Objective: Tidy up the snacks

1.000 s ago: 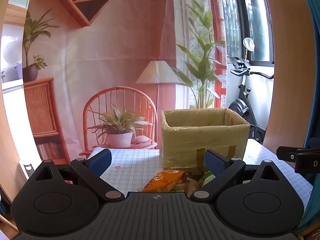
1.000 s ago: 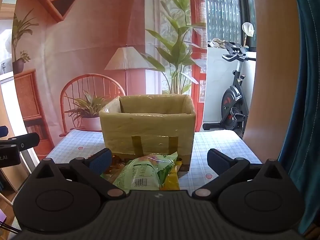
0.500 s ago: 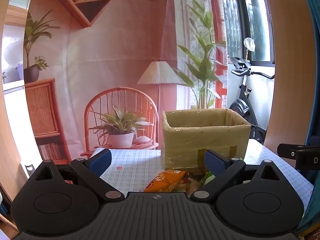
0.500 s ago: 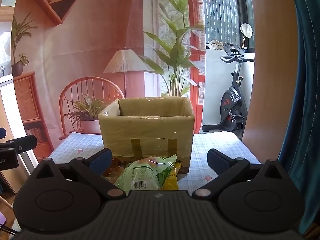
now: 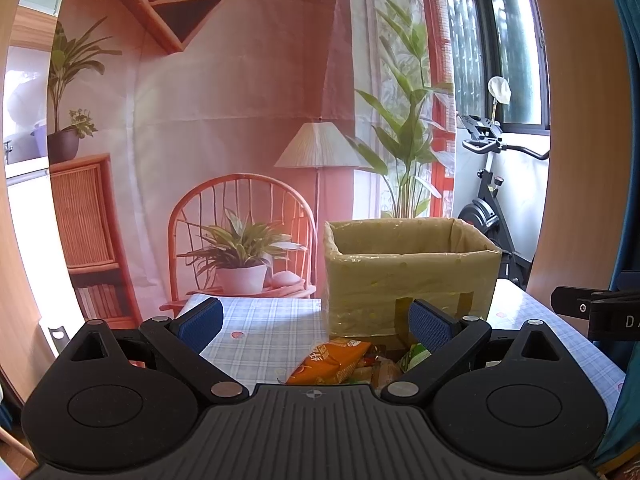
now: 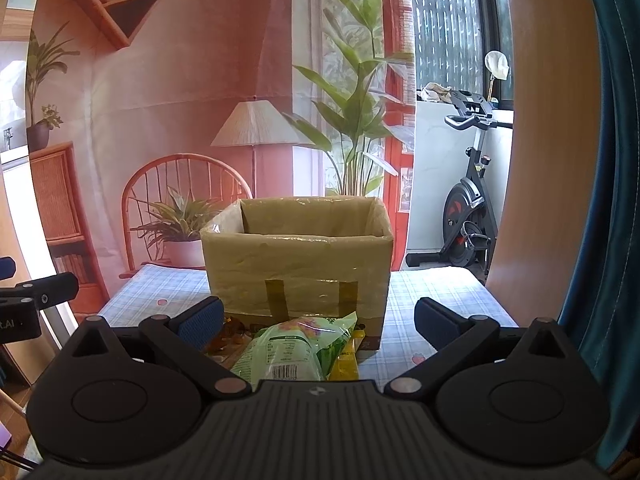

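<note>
An open-topped cardboard box (image 5: 408, 280) (image 6: 298, 268) stands on the checked tablecloth (image 5: 264, 332) (image 6: 432, 292). Snack packets lie in a heap right in front of it. An orange packet (image 5: 330, 362) shows in the left wrist view and a green packet (image 6: 294, 350) with a barcode in the right wrist view, beside a yellow packet (image 6: 347, 358). My left gripper (image 5: 316, 320) is open above the heap, nothing between its fingers. My right gripper (image 6: 318, 318) is open too, hovering over the green packet without touching it.
A backdrop printed with a chair, lamp and plants hangs just behind the table. An exercise bike (image 6: 468, 216) stands at the back right by the window. The other gripper's body (image 5: 596, 312) (image 6: 28, 300) juts in at each view's edge. A blue curtain (image 6: 600, 200) hangs on the right.
Both views have shifted only slightly; the box sits a touch differently in each frame. Both grippers stay open and the packets have not moved.
</note>
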Motion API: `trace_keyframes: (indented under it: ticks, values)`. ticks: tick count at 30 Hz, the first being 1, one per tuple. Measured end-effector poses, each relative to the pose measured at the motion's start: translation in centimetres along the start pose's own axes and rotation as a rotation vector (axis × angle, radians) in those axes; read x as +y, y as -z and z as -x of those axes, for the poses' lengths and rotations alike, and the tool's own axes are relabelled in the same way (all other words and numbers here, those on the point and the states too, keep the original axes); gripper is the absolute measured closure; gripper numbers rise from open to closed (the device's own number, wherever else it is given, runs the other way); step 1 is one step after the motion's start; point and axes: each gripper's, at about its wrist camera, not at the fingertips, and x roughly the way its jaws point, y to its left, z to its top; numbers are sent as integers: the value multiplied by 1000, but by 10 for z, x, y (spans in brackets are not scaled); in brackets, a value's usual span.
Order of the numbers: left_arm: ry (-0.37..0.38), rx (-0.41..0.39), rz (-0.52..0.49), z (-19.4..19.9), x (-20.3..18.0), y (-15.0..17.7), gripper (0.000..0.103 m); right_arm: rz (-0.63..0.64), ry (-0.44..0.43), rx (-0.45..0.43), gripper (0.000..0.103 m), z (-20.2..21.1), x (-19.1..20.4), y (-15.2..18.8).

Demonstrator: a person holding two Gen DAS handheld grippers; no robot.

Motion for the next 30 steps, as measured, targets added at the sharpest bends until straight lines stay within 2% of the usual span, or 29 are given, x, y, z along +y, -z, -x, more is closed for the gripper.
trace_keyframes:
  ticks: [30]
  values:
    - [15, 3, -3, 2, -2, 2, 3, -1, 2, 1, 0, 0, -1, 2]
